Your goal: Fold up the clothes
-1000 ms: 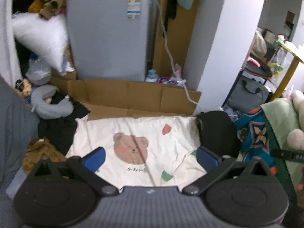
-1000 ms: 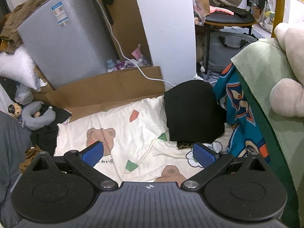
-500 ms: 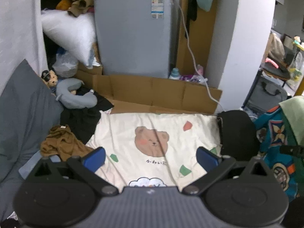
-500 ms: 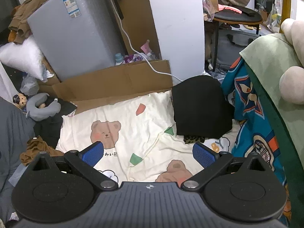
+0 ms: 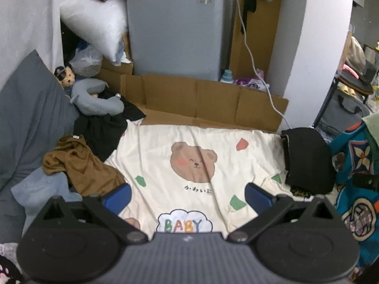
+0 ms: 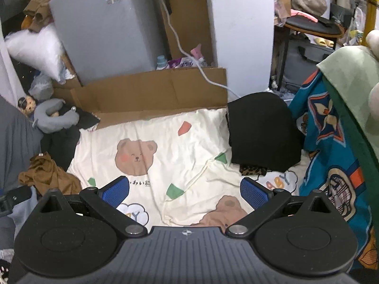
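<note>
Clothes: pile of unfolded garments sat at the left edge of the bear-print blanket [image 5: 189, 146]; brown garment [image 5: 80, 163] crumpled on top, black garment [image 5: 104, 127] behind it, pale blue cloth [image 5: 42, 189] under it near the front-left corner.
Folded stack: black folded garment [image 6: 260, 135] lay at the blanket's right edge toward the far corner, a leopard-print piece [image 6: 252, 170] peeking out from under its front edge.
Handling (judged): brown garment looked light, soft, floppy, no stiffness; would sag and bunch when lifted. Not fragile, not slippery.
Grip spot (judged): collar or shoulder seam best; a small label showed at its top edge, likely the neck. Pinch one layer edge, not the bunched middle.
Left gripper [image 5: 187, 195]: spread wide, nothing between the blue pads, hovered over the blanket's front edge just beside the brown garment.
Right gripper [image 6: 184, 190]: spread wide, empty, over the front-middle of the blanket.
Work area: blanket middle bare, lightly wrinkled.
Surroundings: cardboard [image 5: 201, 99] along the blanket's far edge, grey appliance [image 5: 177, 23] behind it, neck pillow [image 5: 94, 99] and white pillow [image 5: 94, 26] far left, teal patterned fabric [image 6: 331, 153] at the right edge.
Step (judged): picking next garment, nothing grasped yet.
</note>
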`<state>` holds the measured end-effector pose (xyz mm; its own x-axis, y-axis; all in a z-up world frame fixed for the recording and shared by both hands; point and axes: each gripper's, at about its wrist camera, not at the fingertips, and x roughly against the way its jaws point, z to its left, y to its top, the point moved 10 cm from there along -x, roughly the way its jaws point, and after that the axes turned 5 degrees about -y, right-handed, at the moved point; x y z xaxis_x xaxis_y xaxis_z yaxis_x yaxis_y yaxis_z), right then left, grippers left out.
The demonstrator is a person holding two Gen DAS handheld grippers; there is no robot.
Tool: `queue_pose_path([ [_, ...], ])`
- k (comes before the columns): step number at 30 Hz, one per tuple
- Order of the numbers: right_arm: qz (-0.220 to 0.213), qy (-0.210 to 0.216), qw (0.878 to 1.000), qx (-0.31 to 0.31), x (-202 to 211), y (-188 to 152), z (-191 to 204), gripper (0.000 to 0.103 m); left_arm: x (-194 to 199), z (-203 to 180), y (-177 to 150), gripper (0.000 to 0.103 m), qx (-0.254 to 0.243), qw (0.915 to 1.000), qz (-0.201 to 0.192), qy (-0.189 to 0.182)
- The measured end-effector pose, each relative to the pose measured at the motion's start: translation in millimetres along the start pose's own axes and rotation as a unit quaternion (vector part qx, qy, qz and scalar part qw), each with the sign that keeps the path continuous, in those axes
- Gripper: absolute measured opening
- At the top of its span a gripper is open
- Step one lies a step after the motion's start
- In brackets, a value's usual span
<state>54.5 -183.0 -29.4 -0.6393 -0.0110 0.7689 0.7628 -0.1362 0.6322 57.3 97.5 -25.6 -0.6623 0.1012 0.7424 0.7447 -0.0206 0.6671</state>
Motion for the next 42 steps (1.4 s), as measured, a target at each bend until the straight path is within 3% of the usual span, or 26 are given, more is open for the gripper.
queue_pose_path([
  [6,0.0,0.005,0.999,0.031,-12.9,-14.5,10.0,0.103,-10.4,-2.1,-13.9,0.103,0.008,0.9998,0.017,0.001],
  [26,-0.006,0.034,0.999,0.015,-25.6,-29.0,28.1,0.103,-23.8,1.5,-38.0,0.103,0.049,0.9982,0.036,-0.002],
  [32,-0.006,0.038,0.999,0.013,-30.4,-27.9,42.8,0.103,-23.0,1.8,-34.7,0.103,0.055,0.9984,0.012,-0.001],
  [42,-0.015,0.036,0.999,0.023,-34.5,-25.2,59.1,0.103,-28.4,5.2,-33.5,0.103,0.05,0.9987,0.01,0.01],
])
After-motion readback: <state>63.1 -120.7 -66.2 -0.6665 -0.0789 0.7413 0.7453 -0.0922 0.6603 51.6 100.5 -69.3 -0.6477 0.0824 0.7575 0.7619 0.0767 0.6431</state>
